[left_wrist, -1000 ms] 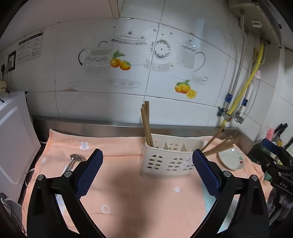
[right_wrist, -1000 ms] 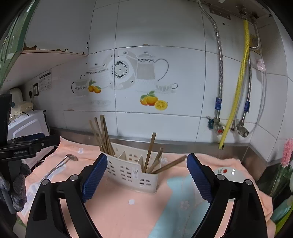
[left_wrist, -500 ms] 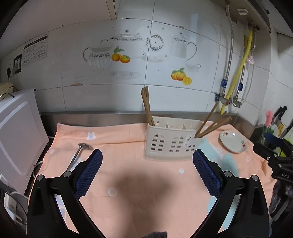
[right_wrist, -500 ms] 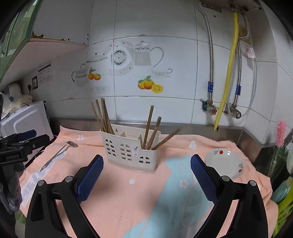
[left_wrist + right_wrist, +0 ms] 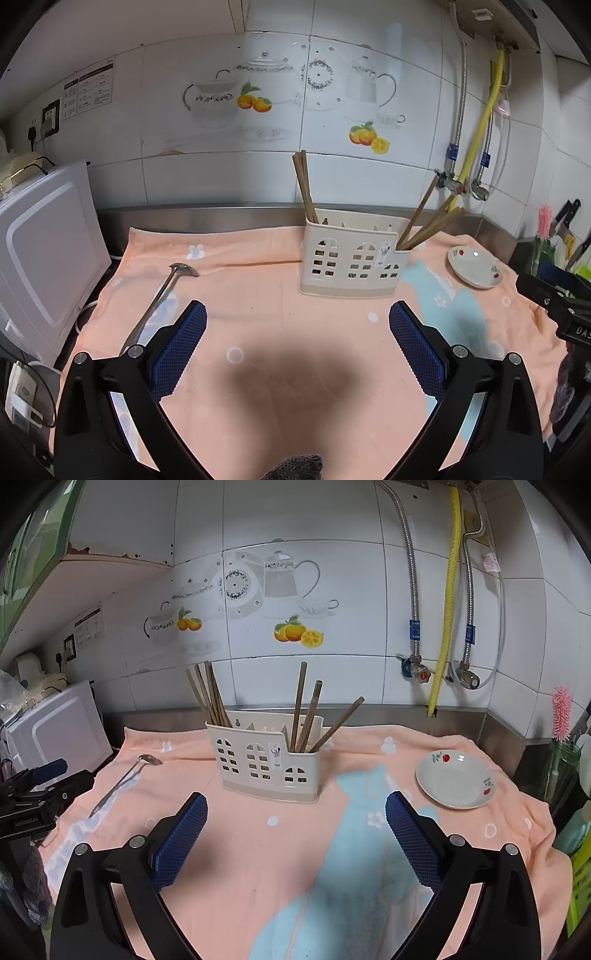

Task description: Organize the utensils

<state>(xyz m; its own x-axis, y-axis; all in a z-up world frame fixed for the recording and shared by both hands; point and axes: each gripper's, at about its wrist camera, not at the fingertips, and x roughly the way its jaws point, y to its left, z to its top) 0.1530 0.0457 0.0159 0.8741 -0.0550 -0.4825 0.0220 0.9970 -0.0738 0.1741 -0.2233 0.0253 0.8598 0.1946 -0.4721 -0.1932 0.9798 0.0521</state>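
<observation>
Ladle, long-handled steel (image 5: 159, 299), lies flat on peach towel (image 5: 295, 369) at left of frame, bowl toward wall, handle running back to left gripper (image 5: 295, 343) | nearer arm: left (likely the picker) | both grippers wide, empty, level above towel; right gripper (image 5: 295, 827) faces cream slotted utensil holder (image 5: 266, 764), centre frame.

both wrist views look forward past their fingers (image 5: 184, 347) toward the wall, sharing the utensil holder (image 5: 351, 258) ahead.

A peach towel (image 5: 258, 867) covers the counter, carrying a utensil caddy (image 5: 266, 766), ladle (image 5: 123, 781) and saucer (image 5: 456, 781).
</observation>
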